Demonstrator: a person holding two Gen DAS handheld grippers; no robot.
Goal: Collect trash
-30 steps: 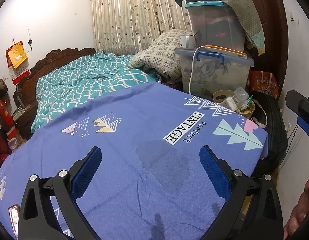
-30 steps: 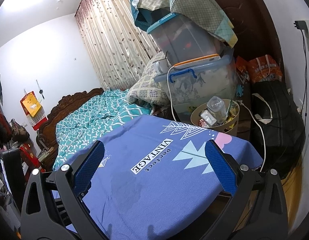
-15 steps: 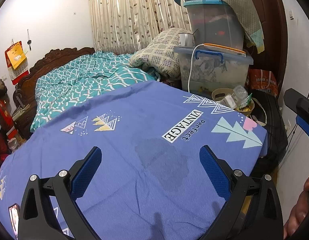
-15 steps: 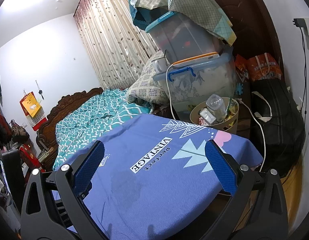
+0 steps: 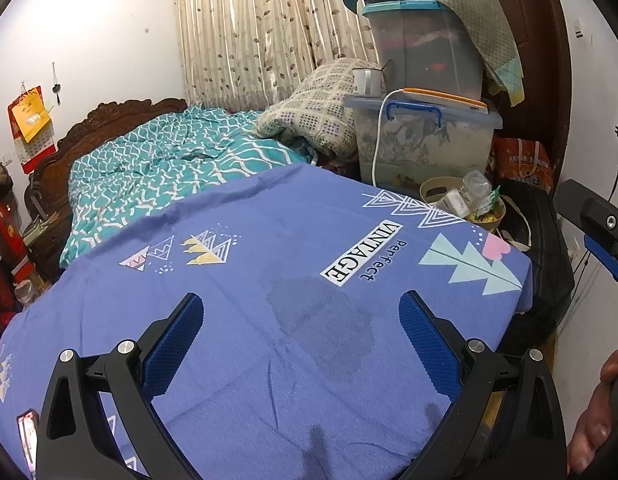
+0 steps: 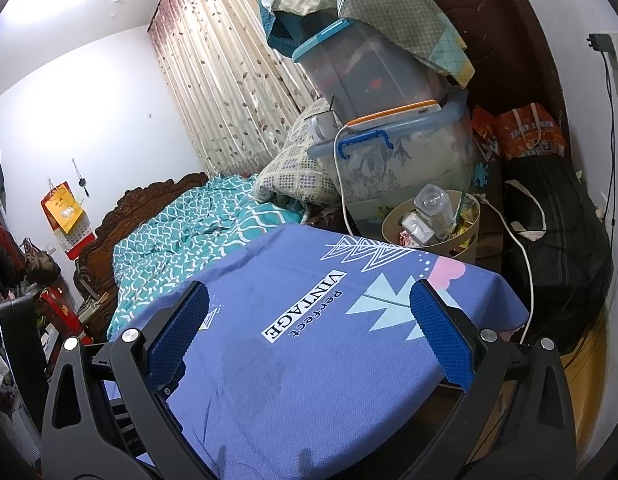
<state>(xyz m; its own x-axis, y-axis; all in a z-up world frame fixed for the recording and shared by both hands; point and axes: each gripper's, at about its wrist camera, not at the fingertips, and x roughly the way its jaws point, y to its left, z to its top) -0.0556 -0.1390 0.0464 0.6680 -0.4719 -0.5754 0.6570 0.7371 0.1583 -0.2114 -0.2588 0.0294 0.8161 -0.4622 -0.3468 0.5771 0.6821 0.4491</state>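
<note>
- The left hand-held gripper [image 5: 301, 312] hangs over the blue-clothed desk [image 5: 237, 264] with its jaws spread wide and nothing between them; the right hand-held gripper [image 6: 309, 312] is likewise agape and empty, set over the same cloth nearer its far right corner
- No loose trash shows on the cloth; only a darker damp-looking patch [image 5: 321, 320] lies between the left blue pads, so there is nothing on the desk to pick up, as far as these views show
- The task's things sit in the beige waste basket [image 6: 471, 246], which stands beyond the far right corner of the desk, just in front of the clear storage box [image 6: 405, 168]; a clear plastic bottle [image 6: 433, 208] stands roughly upright in it, leaning a little, among wrappers and a white carton
- From both grippers the basket lies ahead and to the right; the right one looks nearer and faces it more squarely, while from the left wrist view the basket [image 5: 433, 189] sits well off to the far right
- My judgement: the next reach falls to the right arm, forward past the desk edge; a white cable [image 6: 525, 264] trails beside the basket and might snag
</note>
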